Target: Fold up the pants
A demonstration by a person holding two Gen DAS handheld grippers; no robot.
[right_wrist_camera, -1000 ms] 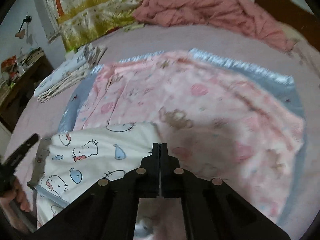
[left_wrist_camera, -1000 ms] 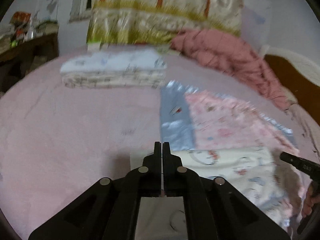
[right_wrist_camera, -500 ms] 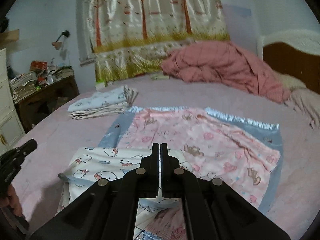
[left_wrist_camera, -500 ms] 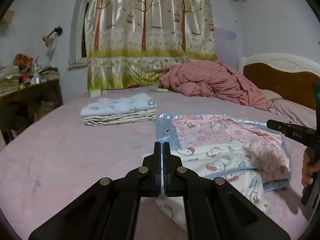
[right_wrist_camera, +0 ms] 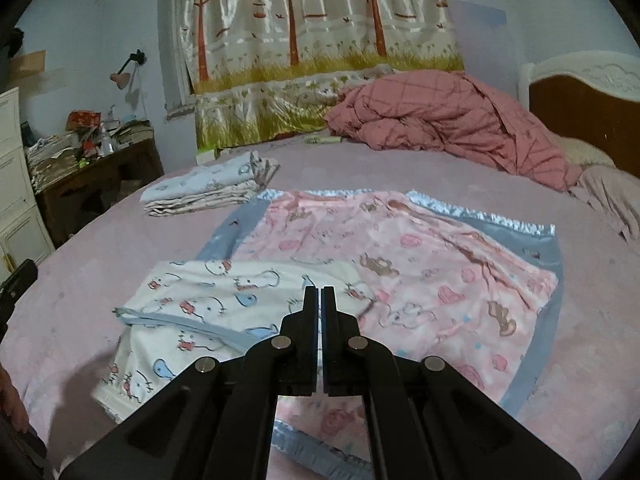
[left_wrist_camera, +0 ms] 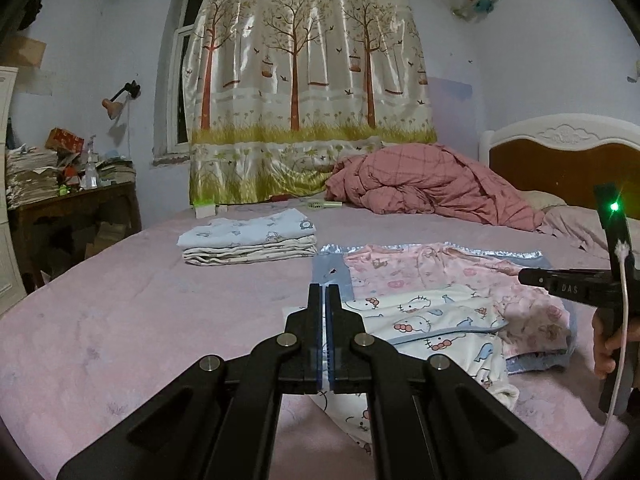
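White cat-print pants [left_wrist_camera: 432,320] lie folded on the pink bed, over a pink printed garment [left_wrist_camera: 440,268] and a grey-blue piece with a shiny hem [left_wrist_camera: 328,272]. My left gripper [left_wrist_camera: 323,292] hovers shut and empty above the bed, just left of the pile. The right gripper [left_wrist_camera: 524,276] pokes in from the right edge with a hand behind it. In the right wrist view, my right gripper [right_wrist_camera: 319,294] is shut and empty above the white pants [right_wrist_camera: 208,304], with the pink garment [right_wrist_camera: 420,264] to its right. The left gripper [right_wrist_camera: 24,280] shows at the far left edge.
A stack of folded clothes [left_wrist_camera: 248,242] lies further back on the bed. A rumpled pink quilt [left_wrist_camera: 432,184] is heaped by the headboard [left_wrist_camera: 560,160]. A cluttered wooden desk [left_wrist_camera: 72,204] stands left of the bed, and a tree-print curtain [left_wrist_camera: 304,80] hangs behind.
Both grippers have pulled back from the pile, lifted a little and tilted up, so the room and curtain are now in view. Both jaws stayed shut.
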